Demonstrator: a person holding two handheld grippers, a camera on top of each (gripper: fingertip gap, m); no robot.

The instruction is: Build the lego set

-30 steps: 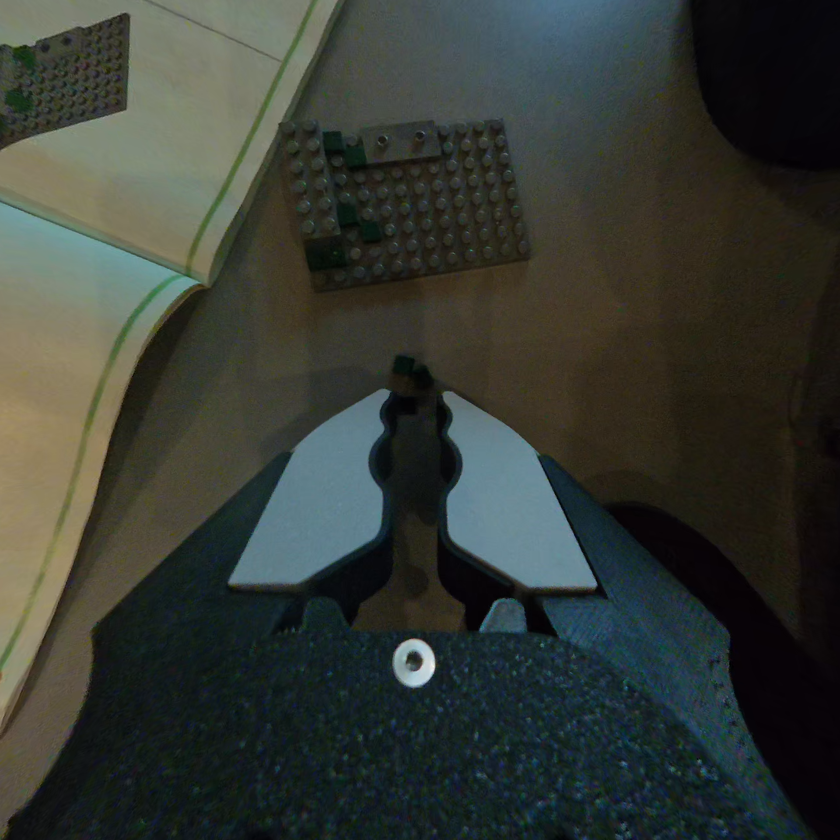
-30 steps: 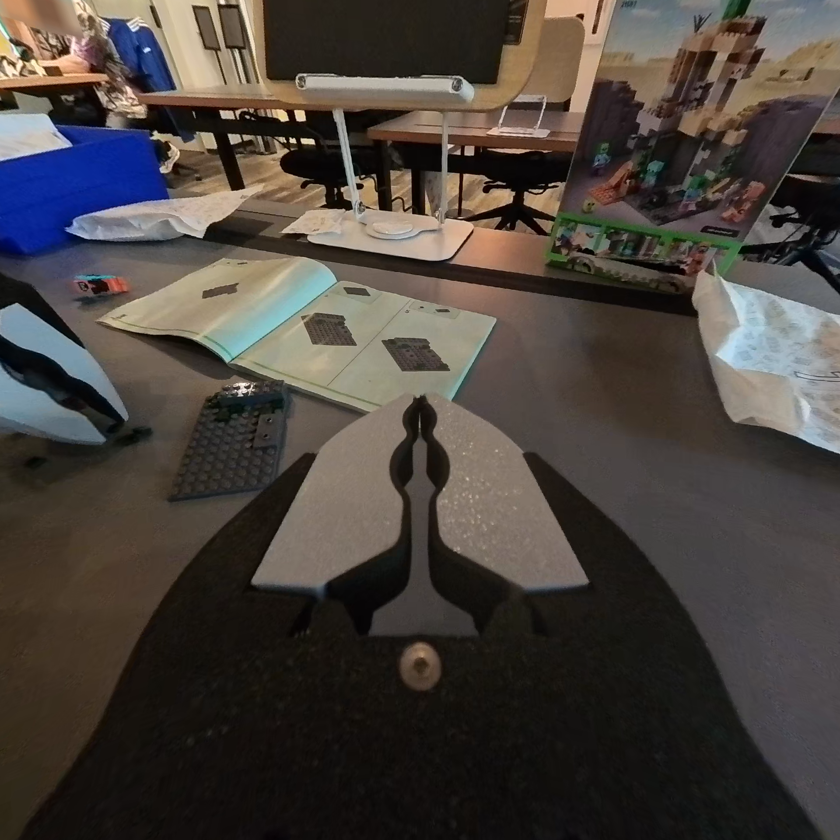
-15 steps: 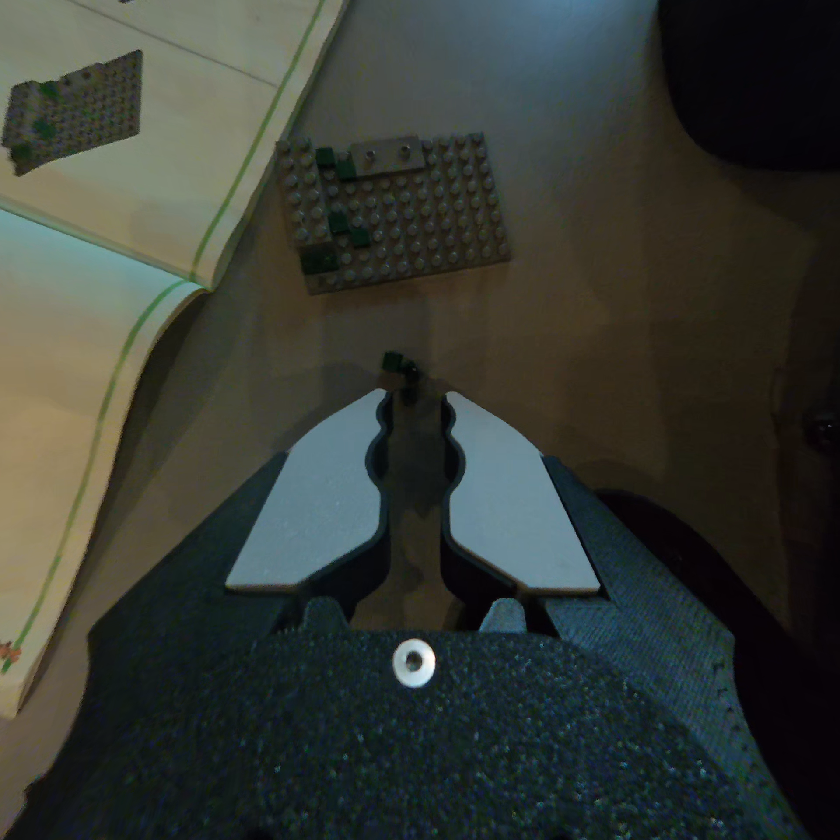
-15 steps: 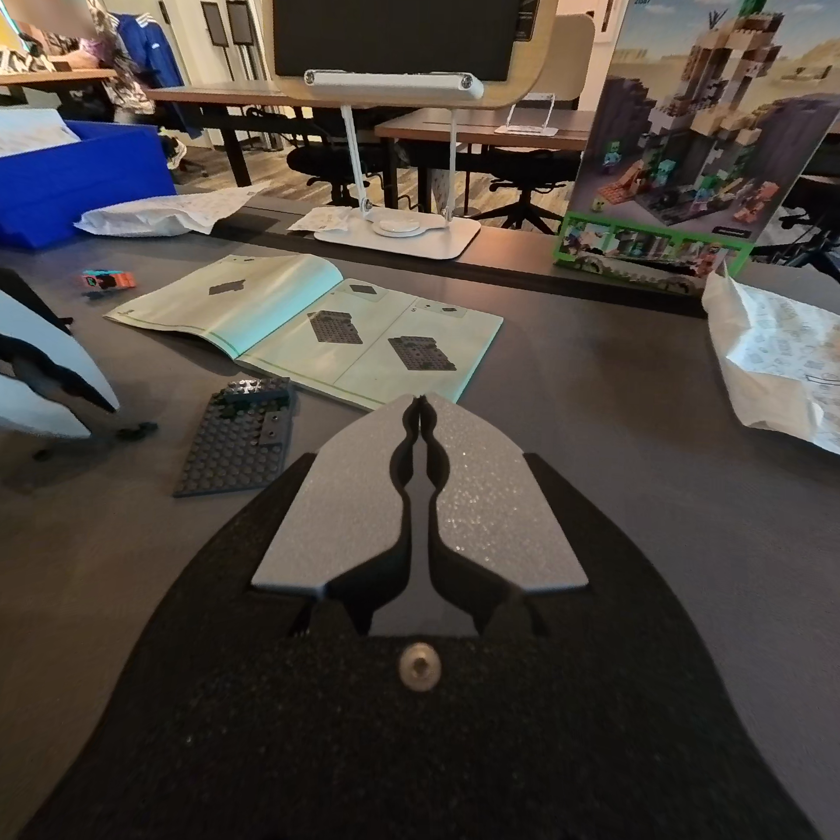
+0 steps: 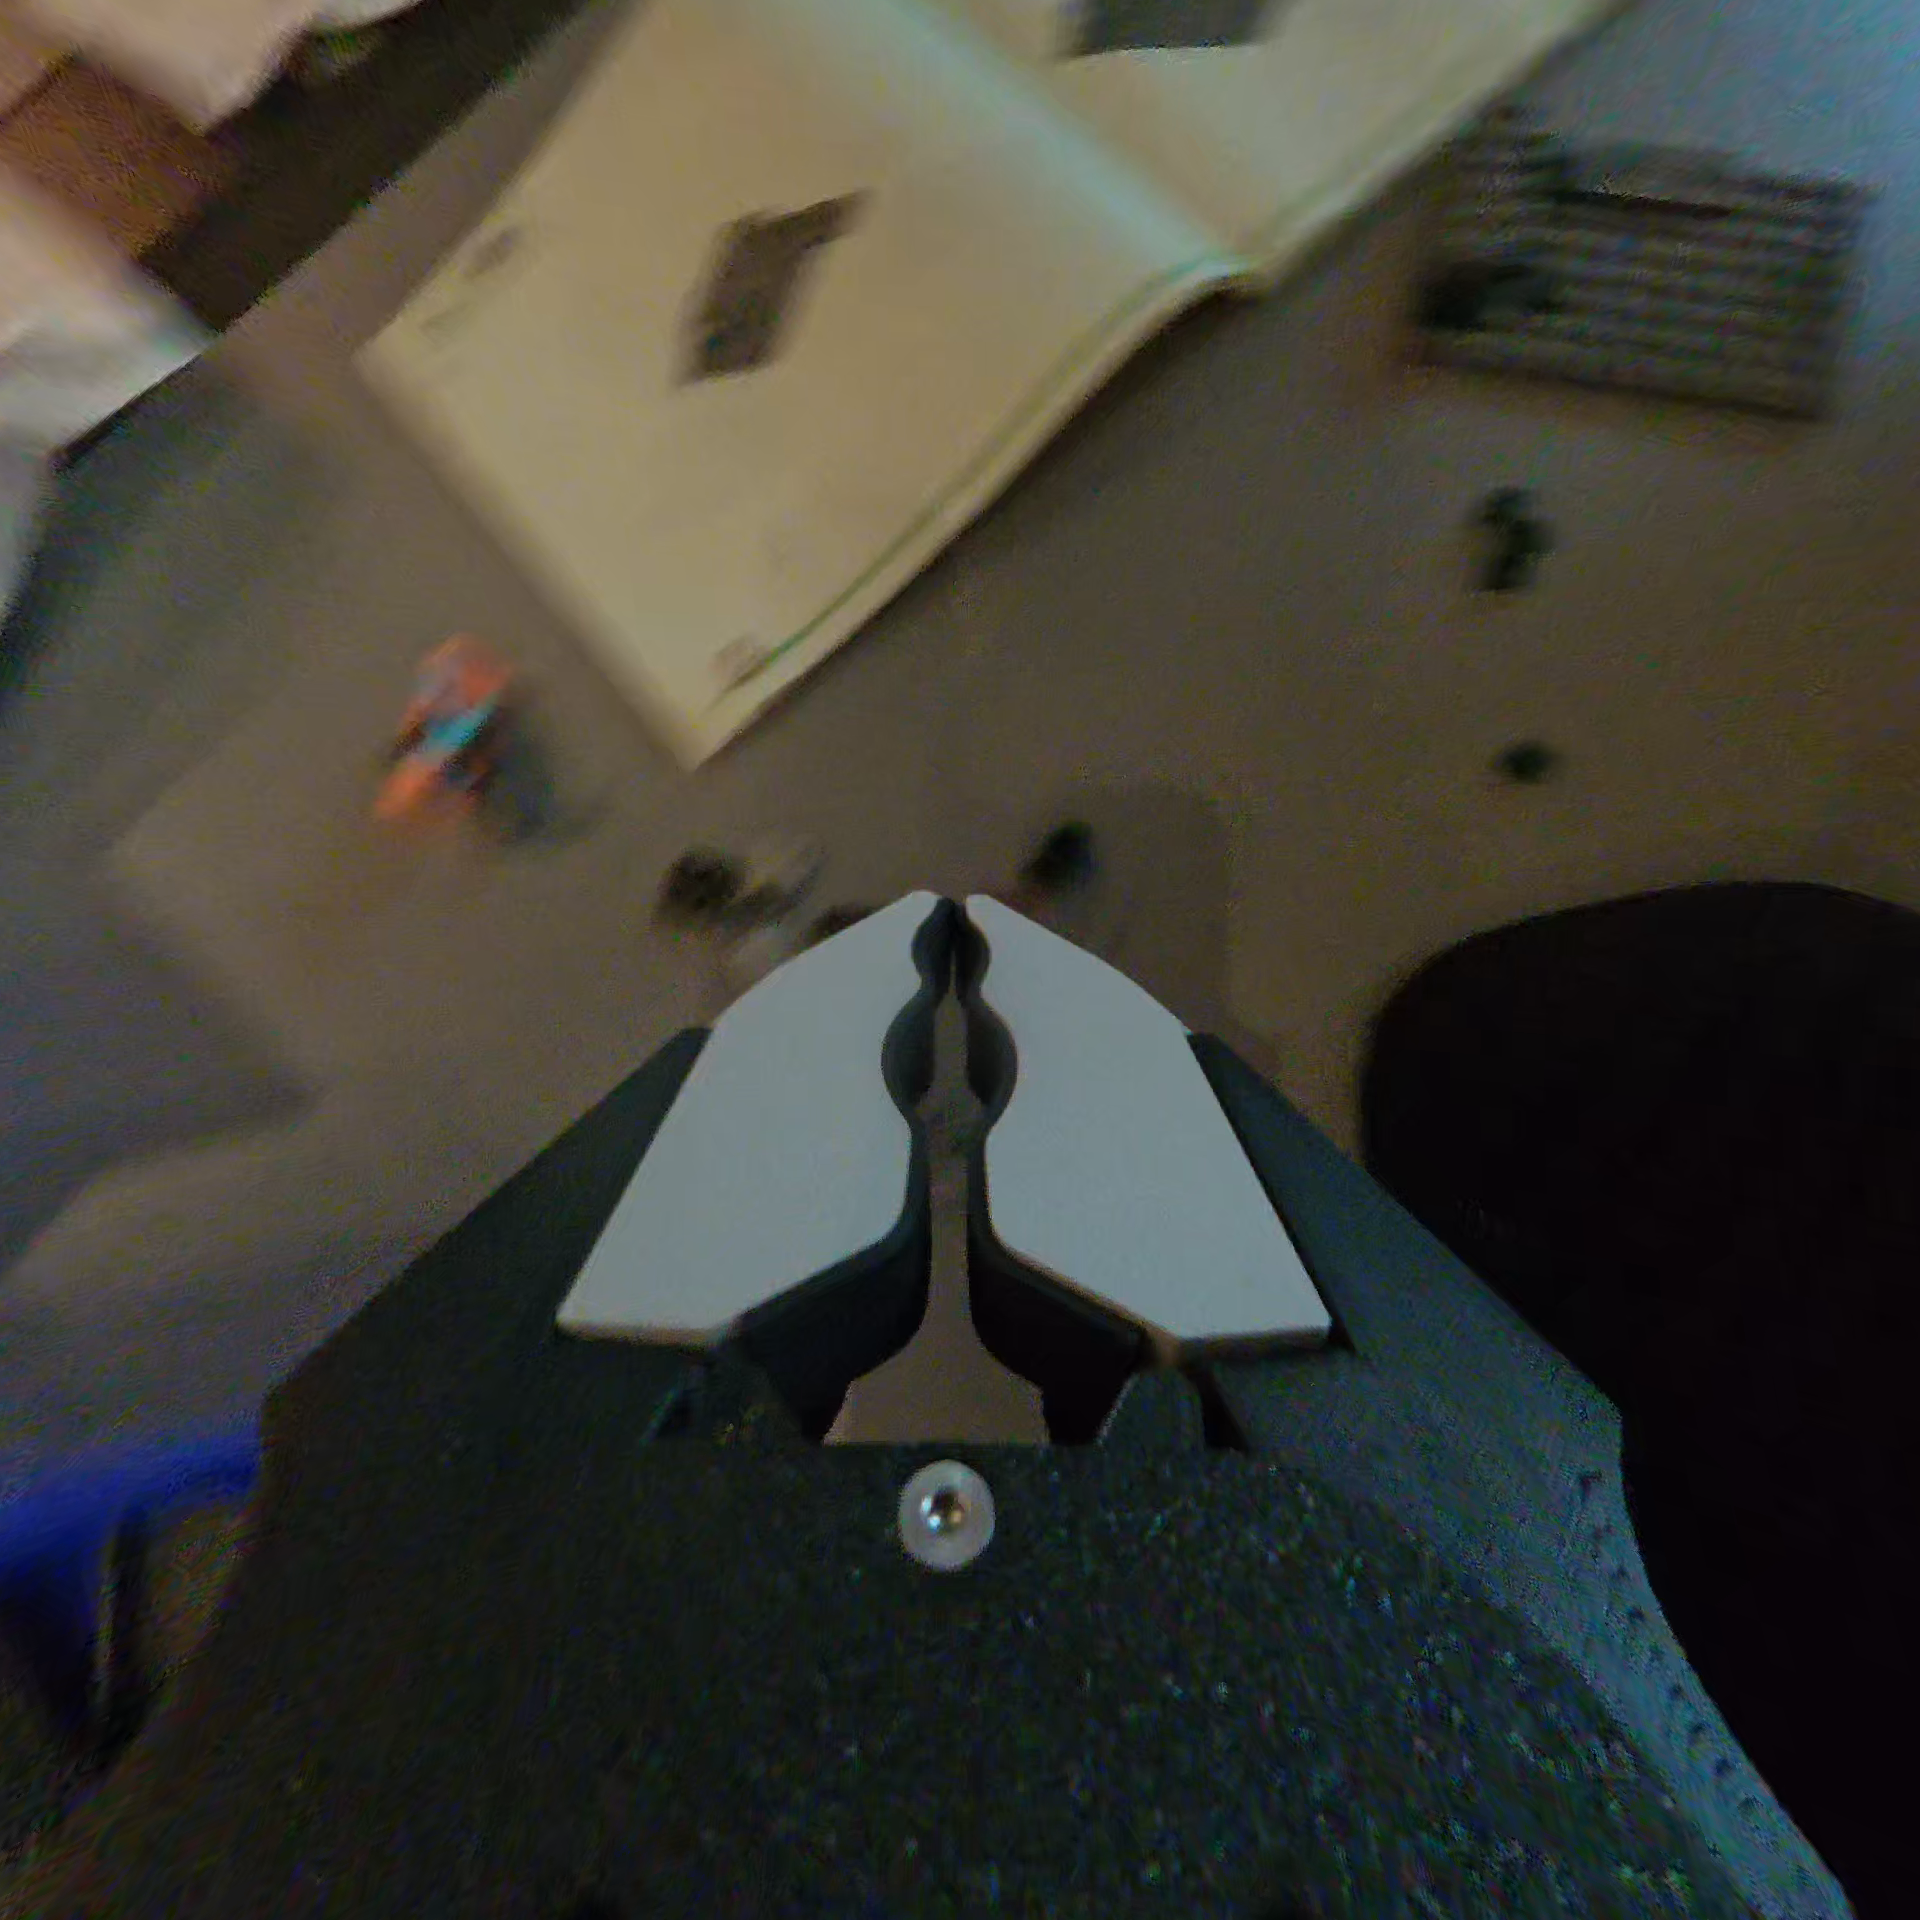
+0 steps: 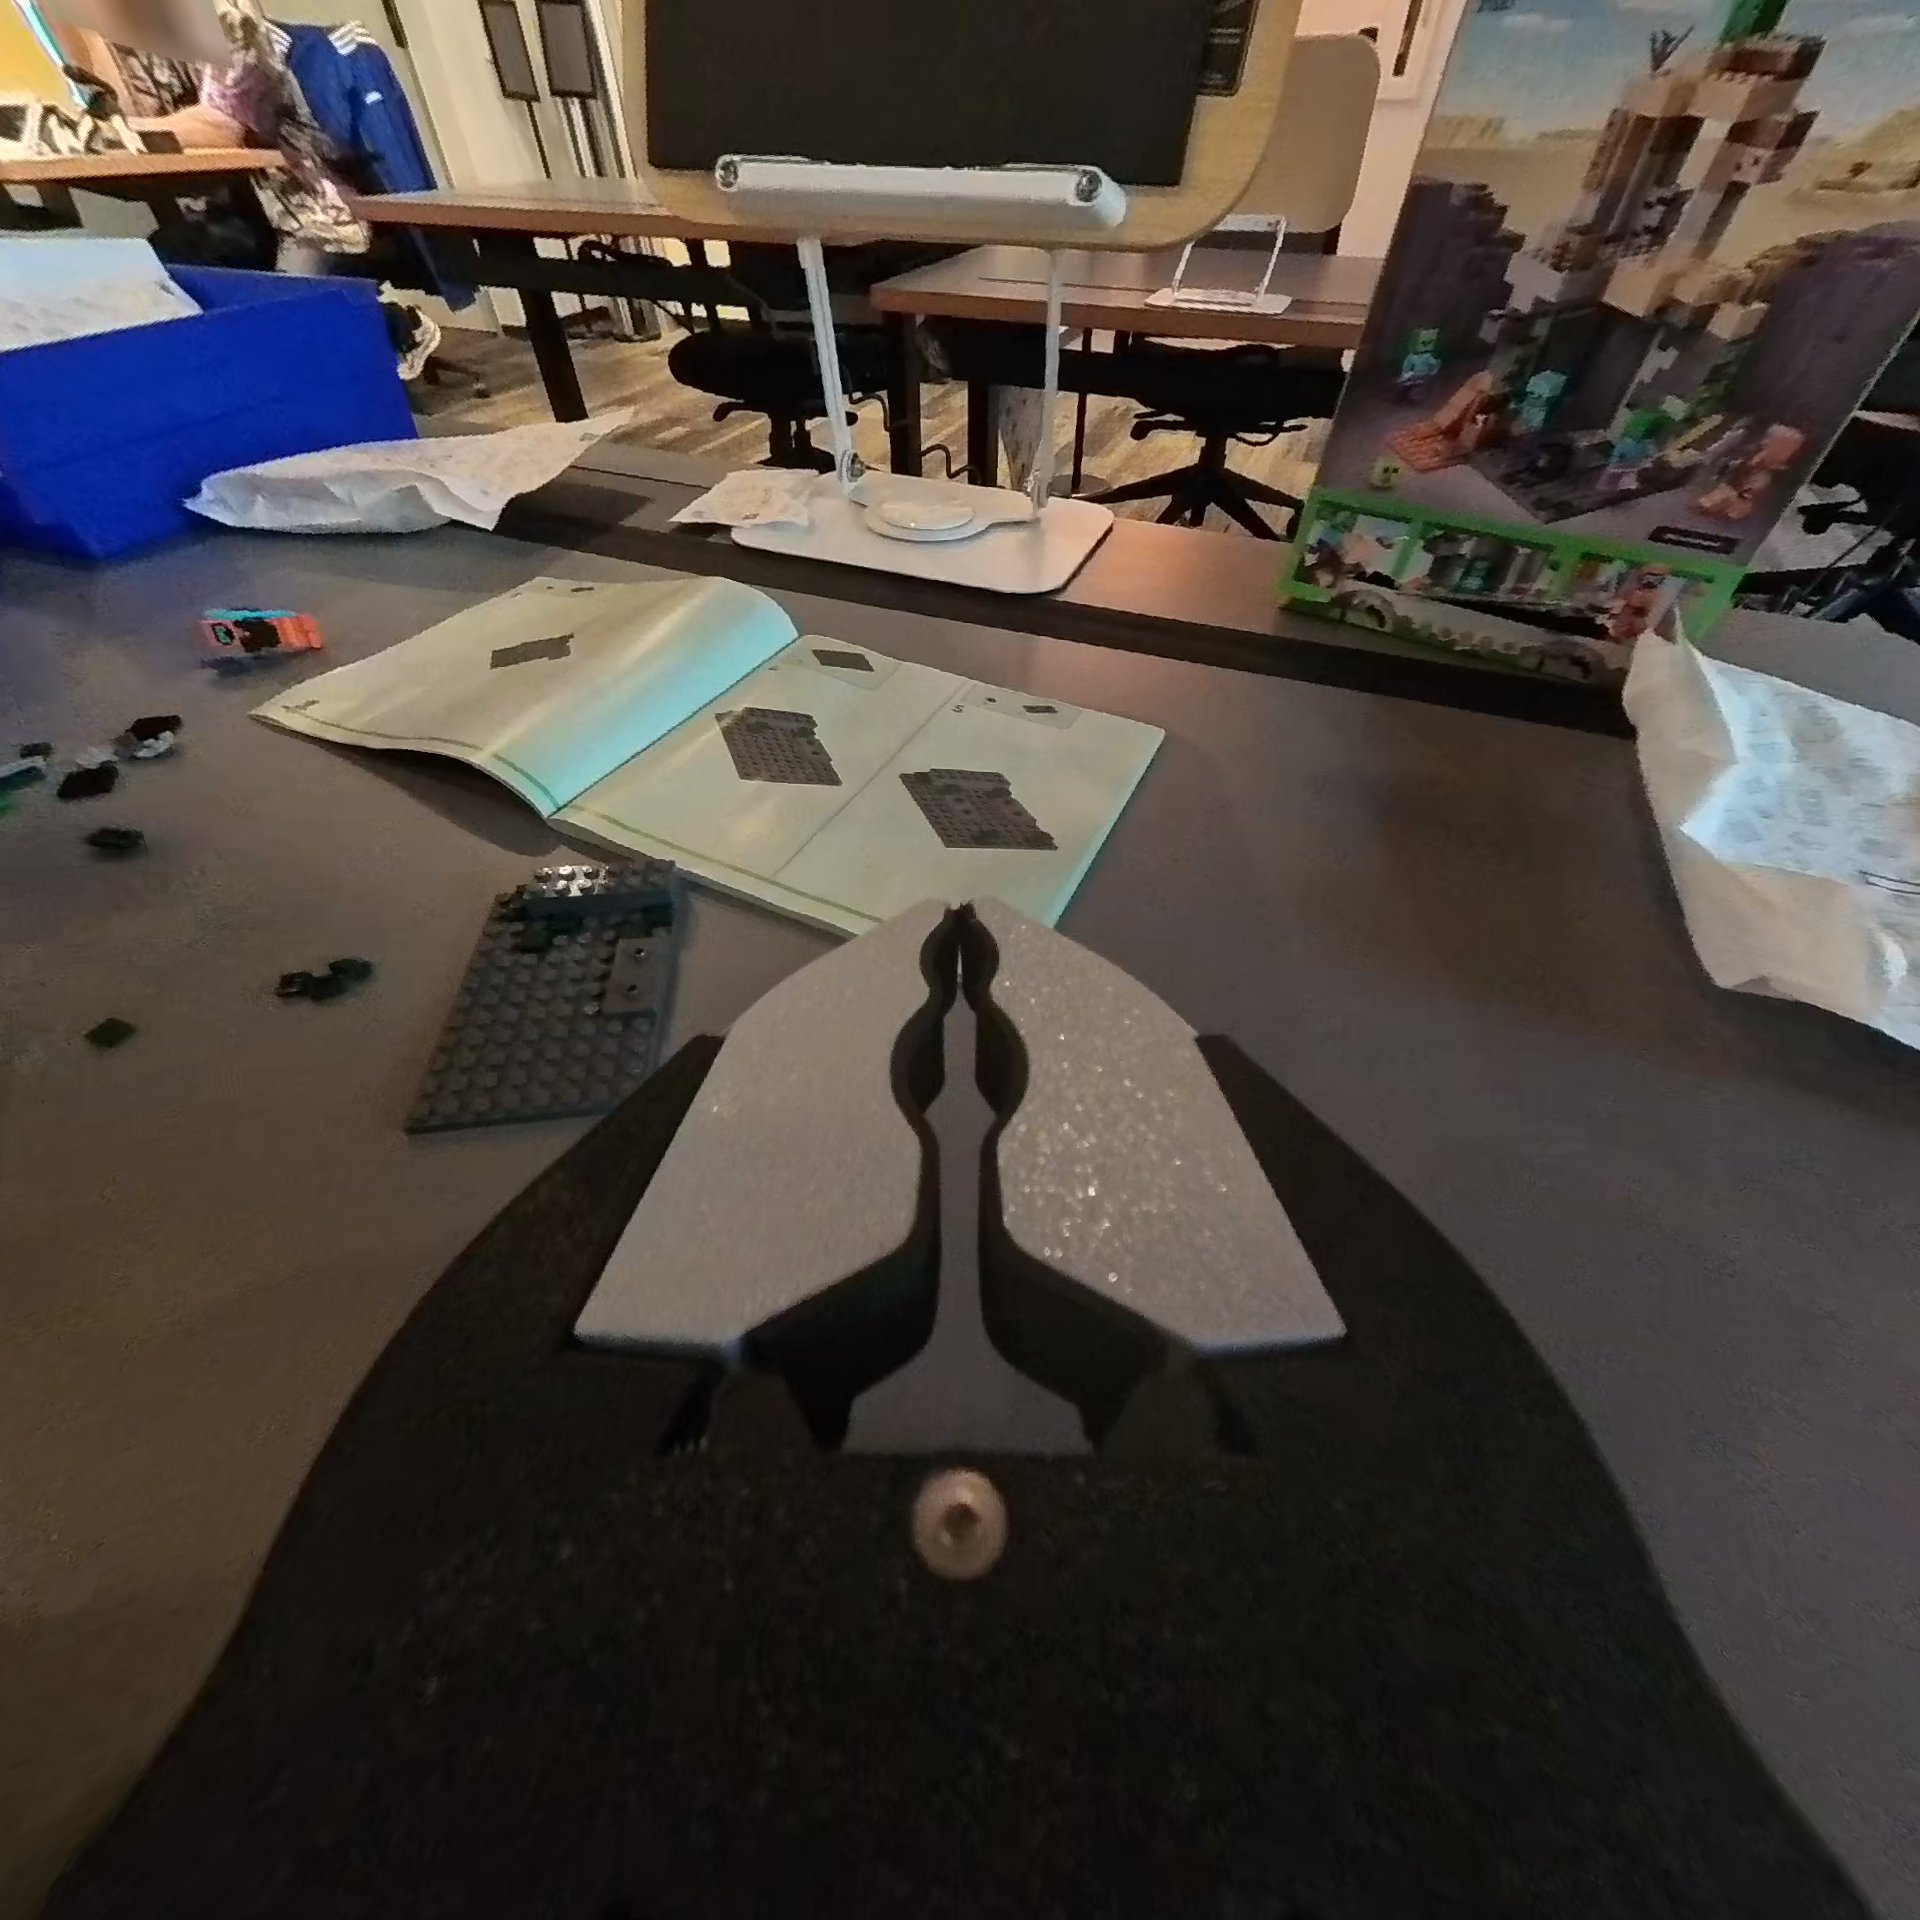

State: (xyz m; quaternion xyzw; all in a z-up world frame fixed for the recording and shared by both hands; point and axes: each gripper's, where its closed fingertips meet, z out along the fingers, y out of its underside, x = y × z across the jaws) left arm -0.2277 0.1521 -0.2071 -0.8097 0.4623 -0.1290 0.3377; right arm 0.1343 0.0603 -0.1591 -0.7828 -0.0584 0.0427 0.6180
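Left hand-held gripper (image 5: 958, 914) clenched, empty, over loose pieces (image 5: 727, 883); right hand-held gripper (image 6: 964, 920) clenched, empty. Grey baseplate (image 6: 551, 1013) on bench beside manual (image 6: 717, 727). Step: fetching next brick; needs jaws reopened.

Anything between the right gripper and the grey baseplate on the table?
Nothing visible. The right gripper, shut and empty, has only bare table between it and the grey baseplate, down-left in its view. The open instruction booklet lies beyond.

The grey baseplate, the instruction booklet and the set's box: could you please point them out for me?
grey baseplate (image 6: 540, 1023): right wrist view, bare studded middle.
instruction booklet (image 6: 623, 707): right wrist view, left page.
box (image 6: 1621, 343): right wrist view, front picture face.
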